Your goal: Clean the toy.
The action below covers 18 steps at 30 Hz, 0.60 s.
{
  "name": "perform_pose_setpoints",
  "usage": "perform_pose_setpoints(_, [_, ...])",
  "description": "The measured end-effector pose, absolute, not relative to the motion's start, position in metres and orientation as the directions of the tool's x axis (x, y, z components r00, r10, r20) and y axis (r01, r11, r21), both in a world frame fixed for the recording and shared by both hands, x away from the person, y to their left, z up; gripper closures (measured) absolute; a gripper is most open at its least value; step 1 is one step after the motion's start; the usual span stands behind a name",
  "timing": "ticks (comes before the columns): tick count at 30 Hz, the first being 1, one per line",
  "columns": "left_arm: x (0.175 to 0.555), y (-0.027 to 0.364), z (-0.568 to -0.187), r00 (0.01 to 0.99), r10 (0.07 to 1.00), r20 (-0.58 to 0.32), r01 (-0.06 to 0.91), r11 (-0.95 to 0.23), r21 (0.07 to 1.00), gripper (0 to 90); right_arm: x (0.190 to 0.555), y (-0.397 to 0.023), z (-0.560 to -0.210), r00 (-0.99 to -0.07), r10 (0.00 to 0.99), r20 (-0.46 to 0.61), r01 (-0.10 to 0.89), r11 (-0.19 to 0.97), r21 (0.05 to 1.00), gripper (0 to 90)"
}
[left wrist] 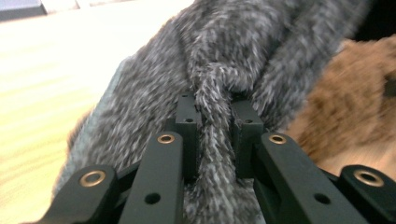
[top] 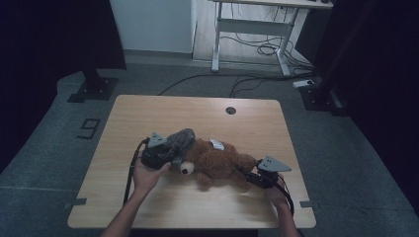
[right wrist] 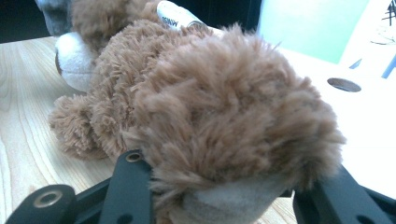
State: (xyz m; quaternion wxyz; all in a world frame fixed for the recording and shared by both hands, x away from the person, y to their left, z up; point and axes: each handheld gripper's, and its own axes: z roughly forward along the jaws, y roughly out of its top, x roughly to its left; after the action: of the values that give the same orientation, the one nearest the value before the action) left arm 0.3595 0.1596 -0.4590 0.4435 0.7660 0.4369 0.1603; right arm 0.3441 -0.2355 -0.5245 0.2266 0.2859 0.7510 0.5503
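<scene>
Two hands are working at the near side of the table (top: 148,207) — the right gripper (top: 253,176) is clamping a foot of the brown teddy bear (top: 217,160), which is lying on its side at the table's middle. Farther left, the left gripper (top: 165,157) is pinching a fold of the grey knitted cloth (left wrist: 233,60), jaws nearly together — the cloth is lying against the bear's head.

A dark numeral "9" (top: 88,128) is marked on the grey carpeted floor left of the tabletop. The brown plush bear's white fabric tag (right wrist: 175,16) carries print too cropped to read.
</scene>
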Motion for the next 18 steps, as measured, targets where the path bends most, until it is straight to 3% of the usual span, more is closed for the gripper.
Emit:
perform_pose_setpoints(10, [0.353, 0.176, -0.462, 0.532, 0.837, -0.130, 0.536, -0.213, 0.817, 76.3, 0.345, -0.235, -0.525, -0.733, 0.680, -0.023, 0.183, 0.229, 0.956, 55.3])
perform_pose_setpoints(18, [0.354, 0.132, -0.428, 0.612, 0.782, -0.121, 0.467, -0.233, 0.853, 76.3, 0.345, -0.236, -0.525, -0.730, 0.684, -0.022, 0.185, 0.229, 0.956, 55.3])
